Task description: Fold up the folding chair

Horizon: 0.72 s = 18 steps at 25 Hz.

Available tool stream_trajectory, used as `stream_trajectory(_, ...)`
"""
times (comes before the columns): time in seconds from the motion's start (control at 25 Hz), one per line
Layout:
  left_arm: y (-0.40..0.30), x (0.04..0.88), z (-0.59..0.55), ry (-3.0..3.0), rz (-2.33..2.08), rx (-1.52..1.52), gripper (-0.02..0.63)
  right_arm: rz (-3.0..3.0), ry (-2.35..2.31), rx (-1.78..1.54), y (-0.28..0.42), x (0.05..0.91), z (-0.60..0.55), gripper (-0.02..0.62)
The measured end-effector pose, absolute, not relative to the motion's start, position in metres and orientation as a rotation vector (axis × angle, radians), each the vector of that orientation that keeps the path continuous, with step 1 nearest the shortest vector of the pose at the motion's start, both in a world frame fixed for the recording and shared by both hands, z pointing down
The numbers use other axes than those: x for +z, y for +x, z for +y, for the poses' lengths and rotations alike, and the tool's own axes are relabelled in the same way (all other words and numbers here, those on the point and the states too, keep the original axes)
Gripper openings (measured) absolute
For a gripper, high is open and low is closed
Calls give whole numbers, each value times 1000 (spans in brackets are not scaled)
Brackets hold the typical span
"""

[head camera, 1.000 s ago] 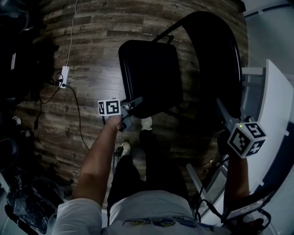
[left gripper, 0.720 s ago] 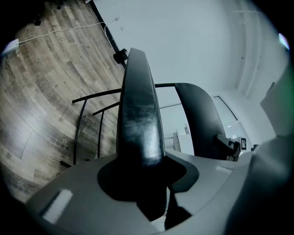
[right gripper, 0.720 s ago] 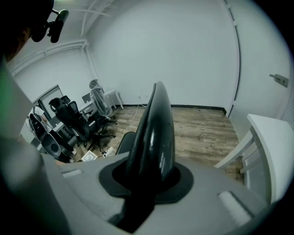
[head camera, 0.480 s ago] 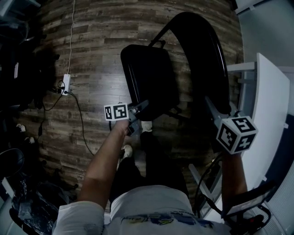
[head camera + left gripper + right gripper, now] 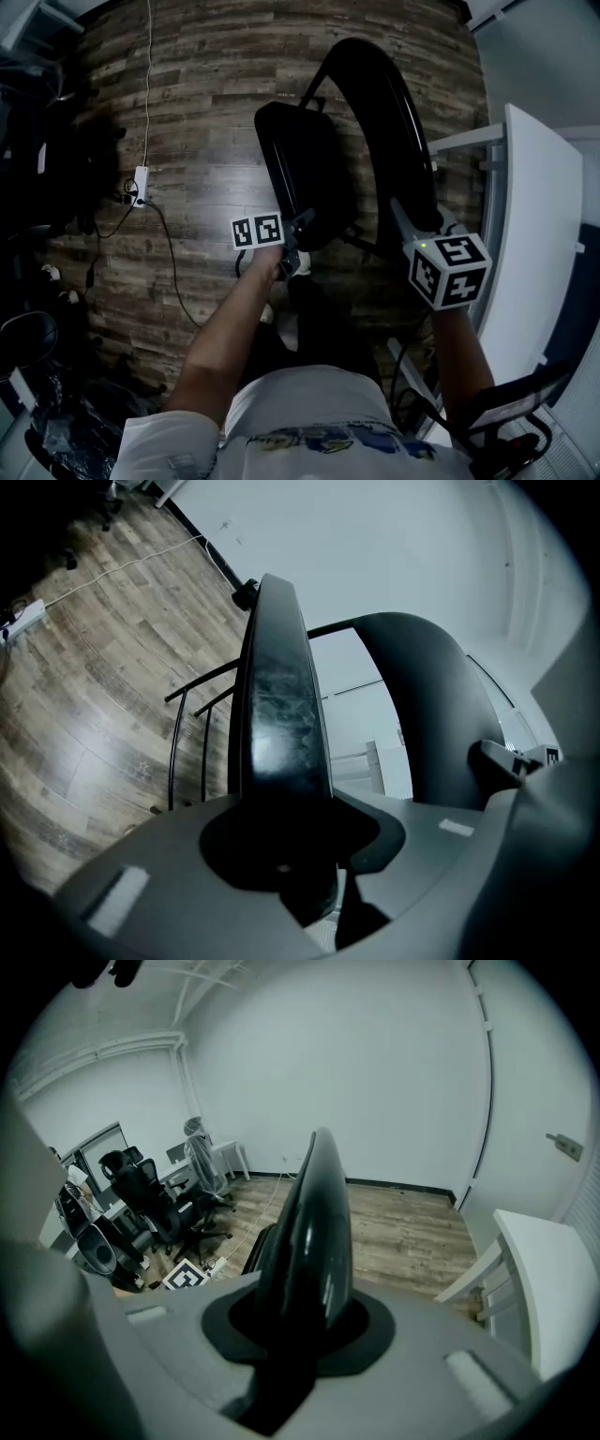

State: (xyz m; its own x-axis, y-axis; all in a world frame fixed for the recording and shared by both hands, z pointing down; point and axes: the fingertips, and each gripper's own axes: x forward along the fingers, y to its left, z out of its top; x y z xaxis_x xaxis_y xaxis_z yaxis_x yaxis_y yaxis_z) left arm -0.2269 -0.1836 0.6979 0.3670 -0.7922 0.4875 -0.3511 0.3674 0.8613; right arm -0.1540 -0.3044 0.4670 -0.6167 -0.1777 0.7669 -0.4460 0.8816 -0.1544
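Folding chair (image 5: 309, 178), black, stands on the wood plank floor (image 5: 206, 112) in front of the person. Its seat (image 5: 281, 705) is tipped up at an angle toward the curved backrest (image 5: 398, 122). At far left, a white power strip (image 5: 141, 183) lies on the floor with a cable (image 5: 147, 75) running away from it, near some dark office chairs (image 5: 141, 1194). The person's left arm (image 5: 225, 337) reaches forward. The left claw (image 5: 300, 227) is clamped on the near edge of the seat, with the dark padded edge pinched between its jaws. Further right, the right claw (image 5: 417, 214) is closed on the top rim of the backrest, which fills the gap between its jaws. At far right stands a white tabletop (image 5: 534, 216), just beside the backrest.
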Motion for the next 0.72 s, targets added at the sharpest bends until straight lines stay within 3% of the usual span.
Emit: stream_trajectory(0.72, -198, 681, -219, 1122, -1287, -231, 126, -2233, 499, 365, -164, 455, -280, 74)
